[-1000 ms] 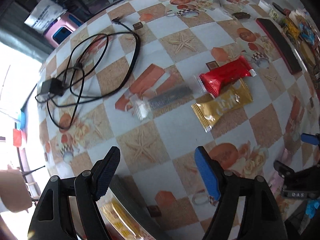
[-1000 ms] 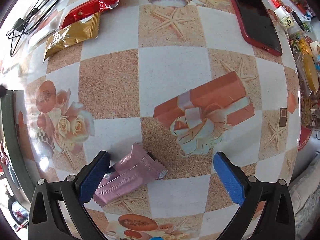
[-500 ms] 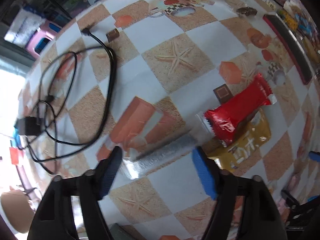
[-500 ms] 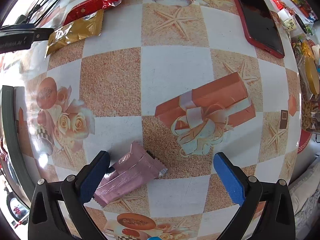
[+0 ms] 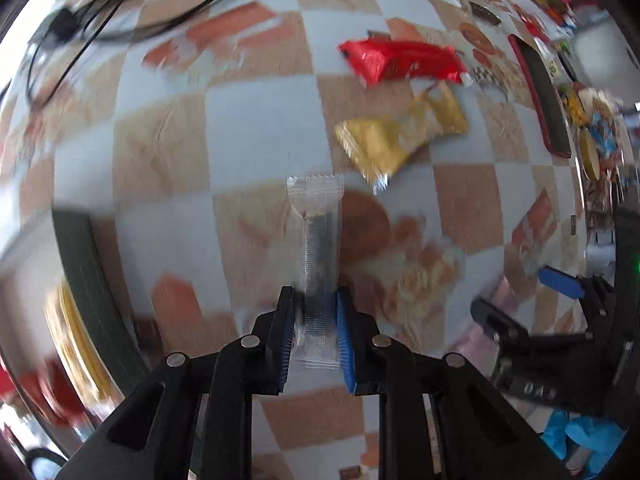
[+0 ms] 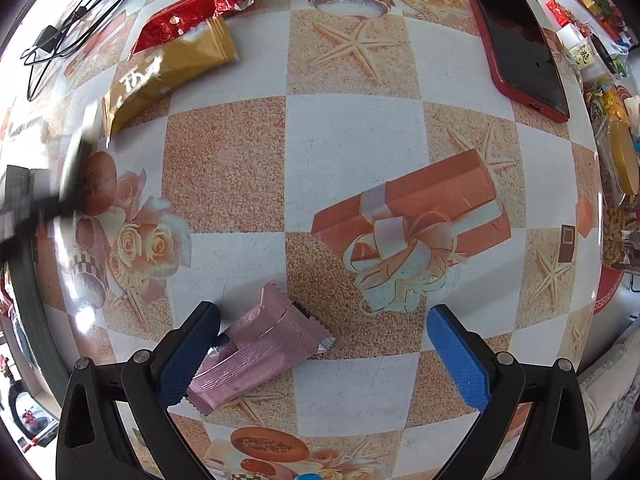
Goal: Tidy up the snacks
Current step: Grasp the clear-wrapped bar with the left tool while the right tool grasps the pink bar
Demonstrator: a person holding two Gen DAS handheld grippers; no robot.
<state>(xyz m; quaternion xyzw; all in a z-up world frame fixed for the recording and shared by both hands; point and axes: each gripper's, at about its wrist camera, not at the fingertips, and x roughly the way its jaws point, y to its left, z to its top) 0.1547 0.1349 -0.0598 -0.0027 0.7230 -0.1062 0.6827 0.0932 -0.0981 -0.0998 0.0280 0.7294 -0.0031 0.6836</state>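
L gripper (image 5: 313,336) is pointing straight down at the bench, fingers (image 5: 345,344) closing in w/ a thin clear packet (image 5: 320,264) between them, pads right at its edges. R gripper (image 6: 320,356) is also pointing straight down, fingers (image 6: 460,360) standing wide apart, gripping nothing; its L finger is sitting just over a pink wrapper (image 6: 260,352).

On the tabletop (image 6: 352,152), two snack packets (image 6: 176,60) lay touching, one overlapping the other, toward the far left corner. A cable (image 6: 60,36) lay beyond them at that corner. A phone (image 6: 520,36) lay toward the far right edge. A third packet (image 6: 264,352) lay near the front edge.
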